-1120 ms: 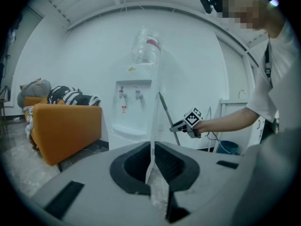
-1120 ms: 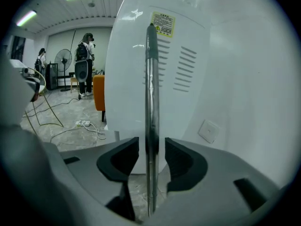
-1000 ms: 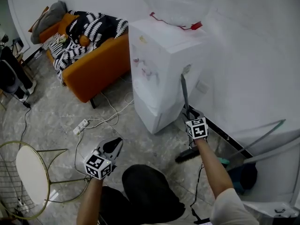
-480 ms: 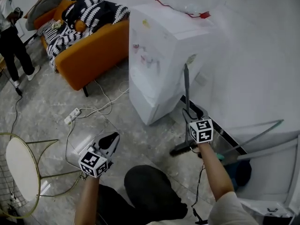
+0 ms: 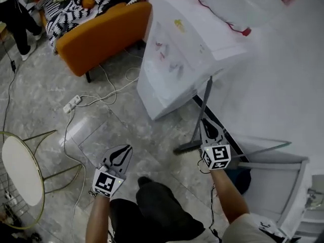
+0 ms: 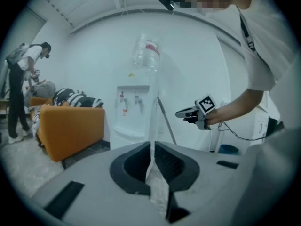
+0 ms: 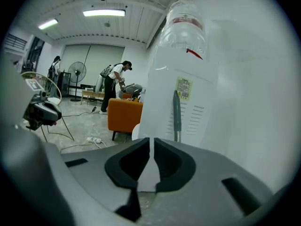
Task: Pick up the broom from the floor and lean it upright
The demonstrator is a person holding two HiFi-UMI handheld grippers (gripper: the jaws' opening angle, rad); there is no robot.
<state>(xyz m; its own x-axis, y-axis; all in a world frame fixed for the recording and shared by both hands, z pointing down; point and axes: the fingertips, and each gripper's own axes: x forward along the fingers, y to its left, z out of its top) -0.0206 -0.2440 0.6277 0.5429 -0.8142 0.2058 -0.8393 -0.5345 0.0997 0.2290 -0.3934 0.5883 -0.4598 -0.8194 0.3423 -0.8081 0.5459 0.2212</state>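
The left gripper [image 5: 125, 149] idles, jaws together and empty, and beyond it the right gripper [image 5: 205, 121] is closing its jaws on nothing, just short of the broom [image 5: 203, 105], which stands head-down on the floor [image 5: 126, 120], handle apparently propped against the water dispenser [image 5: 182, 59], seemingly needing no hold.

One broom [image 5: 202, 110], one sofa [image 5: 101, 32], one dispenser [image 5: 177, 70]

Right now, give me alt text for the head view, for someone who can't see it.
A broom leans upright against a white water dispenser, seen from above. The right gripper is just short of the handle, its jaws closing with nothing between them; the left gripper is empty, and an orange sofa stands at upper left.
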